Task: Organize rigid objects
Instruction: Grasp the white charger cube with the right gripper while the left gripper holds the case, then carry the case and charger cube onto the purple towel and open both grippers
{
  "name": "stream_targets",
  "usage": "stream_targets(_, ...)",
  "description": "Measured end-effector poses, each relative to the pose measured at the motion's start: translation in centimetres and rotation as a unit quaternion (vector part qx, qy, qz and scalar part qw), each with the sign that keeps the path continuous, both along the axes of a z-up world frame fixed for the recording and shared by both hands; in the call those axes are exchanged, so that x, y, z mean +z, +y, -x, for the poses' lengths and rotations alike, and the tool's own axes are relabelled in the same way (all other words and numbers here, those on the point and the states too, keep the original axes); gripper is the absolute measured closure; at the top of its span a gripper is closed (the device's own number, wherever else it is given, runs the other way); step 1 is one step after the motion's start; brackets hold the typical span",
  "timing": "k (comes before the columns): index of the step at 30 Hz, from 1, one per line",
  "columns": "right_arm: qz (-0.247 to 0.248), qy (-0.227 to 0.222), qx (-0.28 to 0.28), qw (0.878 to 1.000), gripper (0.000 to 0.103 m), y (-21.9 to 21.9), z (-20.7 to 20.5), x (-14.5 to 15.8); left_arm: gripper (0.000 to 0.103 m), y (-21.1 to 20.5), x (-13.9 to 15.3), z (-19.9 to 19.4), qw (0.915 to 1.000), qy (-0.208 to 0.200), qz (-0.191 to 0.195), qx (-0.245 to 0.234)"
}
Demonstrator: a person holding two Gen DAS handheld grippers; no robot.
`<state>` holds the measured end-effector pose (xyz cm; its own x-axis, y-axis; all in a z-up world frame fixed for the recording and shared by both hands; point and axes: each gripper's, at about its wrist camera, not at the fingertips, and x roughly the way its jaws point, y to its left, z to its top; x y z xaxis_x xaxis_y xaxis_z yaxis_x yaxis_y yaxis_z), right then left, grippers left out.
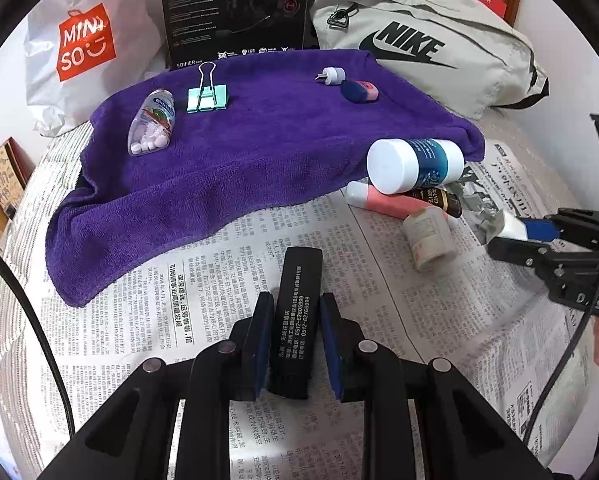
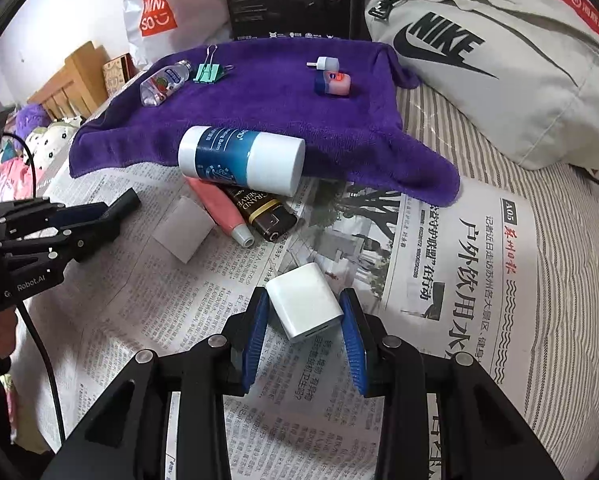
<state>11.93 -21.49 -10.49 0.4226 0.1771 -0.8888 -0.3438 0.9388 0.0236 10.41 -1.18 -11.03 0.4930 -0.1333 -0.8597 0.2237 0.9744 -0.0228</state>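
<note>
A purple towel [image 1: 235,152] lies on newspaper and holds a mint bottle [image 1: 152,122], a green binder clip [image 1: 207,96], a small white plug [image 1: 333,75] and a pink-and-blue eraser [image 1: 359,90]. My left gripper [image 1: 295,308] is shut on a black rectangular bar [image 1: 297,316] above the newspaper. My right gripper [image 2: 303,312] is closed around a white charger cube [image 2: 304,307], held above the paper; it also shows in the left wrist view [image 1: 511,226]. Beside the towel's edge lie a white-and-blue bottle [image 2: 241,159], a pink tube [image 2: 221,208], a brown lighter [image 2: 265,212] and a small white roll [image 2: 183,229].
A newspaper [image 2: 439,264] covers a striped bed. Behind the towel stand a black Edifier box [image 1: 235,8], a Miniso bag [image 1: 83,44] and a grey Nike bag [image 1: 423,40]. Plush toys [image 2: 47,136] and a wooden headboard [image 2: 71,76] are at the left.
</note>
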Motion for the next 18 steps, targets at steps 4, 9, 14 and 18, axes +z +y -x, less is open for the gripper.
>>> stream_targets(4,-0.003,0.001,-0.001,1.000,0.067,-0.2,0.0,0.5,0.081,0.5,0.4,-0.2,0.9998,0.007,0.013,0.013)
stream_targets(9,-0.007,-0.008,0.004,1.000,0.067,-0.4,0.2,1.8,0.082,2.2,2.1,-0.1,0.9985,-0.002,0.051,0.022)
stream_targets(14,-0.023,-0.018,0.010,1.000,0.067,-0.4,-0.2,3.1,0.082,4.1,3.0,-0.5,0.9969,-0.004,0.070,0.035)
stream_targets(18,-0.027,-0.020,0.006,0.999,0.067,-0.5,-0.6,3.4,0.082,4.7,3.4,-0.8,0.9967,-0.005,0.072,0.038)
